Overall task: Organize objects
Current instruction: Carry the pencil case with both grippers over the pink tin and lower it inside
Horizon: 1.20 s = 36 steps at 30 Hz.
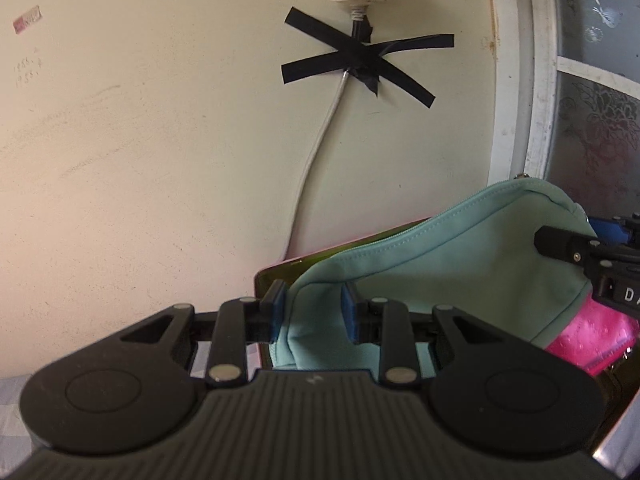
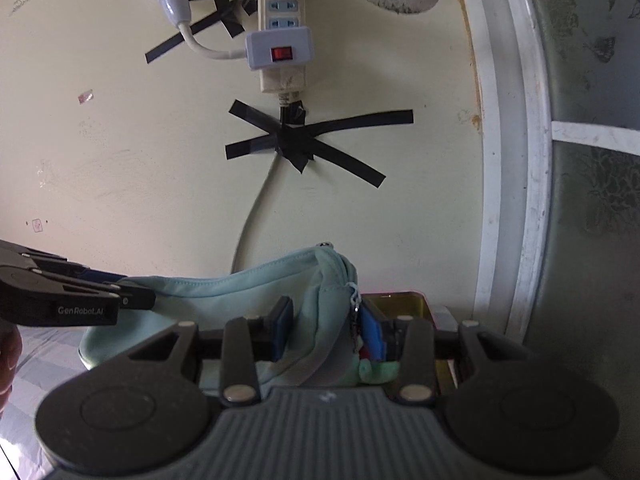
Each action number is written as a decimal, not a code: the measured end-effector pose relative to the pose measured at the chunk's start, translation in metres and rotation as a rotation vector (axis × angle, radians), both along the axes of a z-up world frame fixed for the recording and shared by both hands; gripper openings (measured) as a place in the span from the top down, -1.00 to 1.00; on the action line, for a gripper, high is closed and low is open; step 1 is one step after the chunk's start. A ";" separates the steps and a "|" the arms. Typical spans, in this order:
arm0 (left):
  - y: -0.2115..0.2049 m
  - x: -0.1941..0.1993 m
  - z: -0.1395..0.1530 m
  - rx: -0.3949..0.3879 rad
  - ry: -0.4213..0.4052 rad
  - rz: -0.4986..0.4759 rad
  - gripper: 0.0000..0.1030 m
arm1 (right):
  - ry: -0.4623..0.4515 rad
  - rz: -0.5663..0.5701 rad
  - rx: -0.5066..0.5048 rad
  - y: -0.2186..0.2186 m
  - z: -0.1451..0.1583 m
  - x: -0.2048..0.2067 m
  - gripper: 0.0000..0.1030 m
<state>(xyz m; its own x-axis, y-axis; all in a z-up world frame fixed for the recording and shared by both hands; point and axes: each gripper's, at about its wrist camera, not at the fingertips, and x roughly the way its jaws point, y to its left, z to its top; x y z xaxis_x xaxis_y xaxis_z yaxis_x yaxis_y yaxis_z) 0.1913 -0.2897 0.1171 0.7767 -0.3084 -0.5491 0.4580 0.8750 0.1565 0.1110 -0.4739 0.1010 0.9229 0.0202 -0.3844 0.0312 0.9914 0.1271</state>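
Lower centre of both wrist views: mint pouch (image 1: 460,264) pinched at opposite ends, left gripper (image 1: 314,312) and right gripper (image 2: 328,332) each clamped on fabric, above yellow-green tray (image 2: 400,300).

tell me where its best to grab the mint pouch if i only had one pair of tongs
Judging by its pose, grip the zipper ridge along the top of the mint pouch, near the middle, coming from above. The soft fabric sags between the left tongs and right tongs pinching its ends, so one end alone would let it droop.
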 end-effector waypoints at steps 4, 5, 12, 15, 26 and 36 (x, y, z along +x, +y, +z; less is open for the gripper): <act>-0.009 0.016 -0.012 0.027 0.010 0.019 0.38 | 0.084 0.010 0.040 -0.010 -0.006 0.033 0.31; -0.010 0.019 -0.016 0.031 0.018 0.024 0.38 | 0.104 0.013 0.046 -0.011 -0.009 0.039 0.31; -0.004 0.036 -0.046 0.038 0.105 0.045 0.34 | 0.210 0.071 0.086 -0.022 -0.026 0.054 0.19; 0.001 0.036 -0.051 0.041 0.107 0.046 0.34 | 0.100 0.019 0.072 -0.040 -0.013 0.017 0.06; 0.000 0.035 -0.057 0.029 0.106 0.036 0.34 | 0.076 -0.027 0.108 -0.059 -0.040 -0.079 0.54; 0.005 0.031 -0.057 0.053 0.089 0.045 0.29 | 0.198 0.066 0.037 -0.018 -0.054 0.001 0.56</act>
<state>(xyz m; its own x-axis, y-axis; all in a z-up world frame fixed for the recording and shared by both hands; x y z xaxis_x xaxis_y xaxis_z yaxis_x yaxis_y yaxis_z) 0.2228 -0.2844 0.0602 0.7368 -0.2428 -0.6309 0.4322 0.8869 0.1634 0.1121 -0.4922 0.0466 0.8256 0.0955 -0.5561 -0.0057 0.9869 0.1610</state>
